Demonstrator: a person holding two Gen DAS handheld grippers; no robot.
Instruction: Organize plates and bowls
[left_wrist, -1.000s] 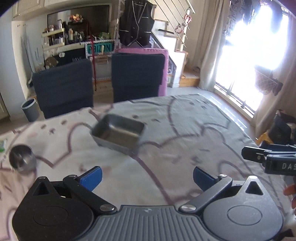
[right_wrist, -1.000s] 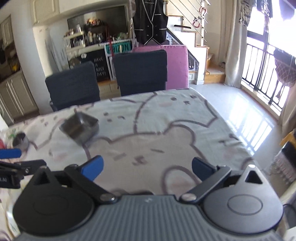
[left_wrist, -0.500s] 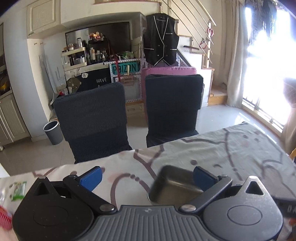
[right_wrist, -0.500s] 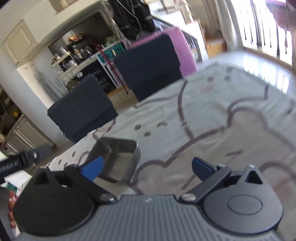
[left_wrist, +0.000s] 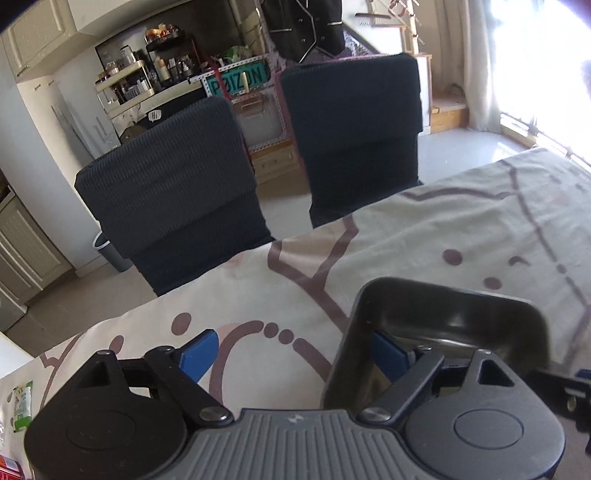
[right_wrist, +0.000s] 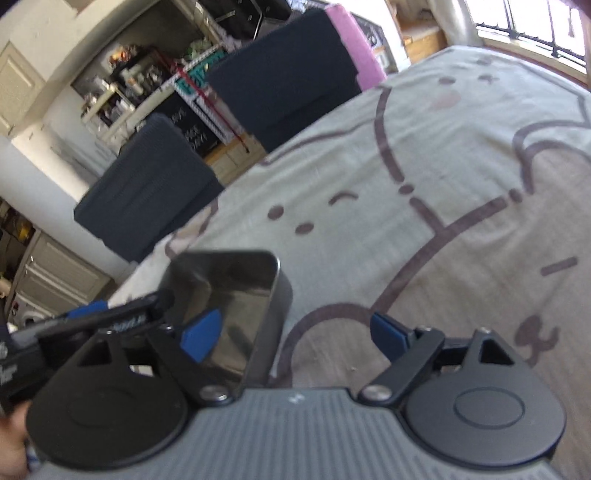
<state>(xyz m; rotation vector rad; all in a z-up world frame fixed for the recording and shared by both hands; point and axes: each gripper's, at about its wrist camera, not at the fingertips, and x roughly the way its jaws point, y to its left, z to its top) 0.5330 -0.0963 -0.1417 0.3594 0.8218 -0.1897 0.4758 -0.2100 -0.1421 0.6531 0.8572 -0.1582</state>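
A rectangular steel bowl (left_wrist: 450, 310) sits on the patterned tablecloth (left_wrist: 424, 221). My left gripper (left_wrist: 293, 352) straddles the bowl's left wall. Its right fingertip (left_wrist: 388, 354) is inside the bowl and its left fingertip (left_wrist: 199, 350) is outside. The jaws are closing but stand wide, with no pad pressing on the wall. In the right wrist view the same bowl (right_wrist: 229, 284) lies at lower left. My right gripper (right_wrist: 295, 334) straddles its right wall, one fingertip (right_wrist: 201, 334) inside, and is also closing without touching. The left gripper (right_wrist: 110, 321) shows at the bowl's far side.
Two dark chairs (left_wrist: 177, 184) (left_wrist: 354, 122) stand at the table's far edge, with a pink chair (right_wrist: 354, 48) behind one. A snack packet (left_wrist: 22, 406) lies at the table's left end. A grey bin (left_wrist: 107, 251) stands on the floor. Bare cloth (right_wrist: 461, 166) stretches to the right.
Both grippers have dropped and closed in on the steel bowl from opposite sides. Each now has one finger inside it. Both pairs of jaws have narrowed slightly.
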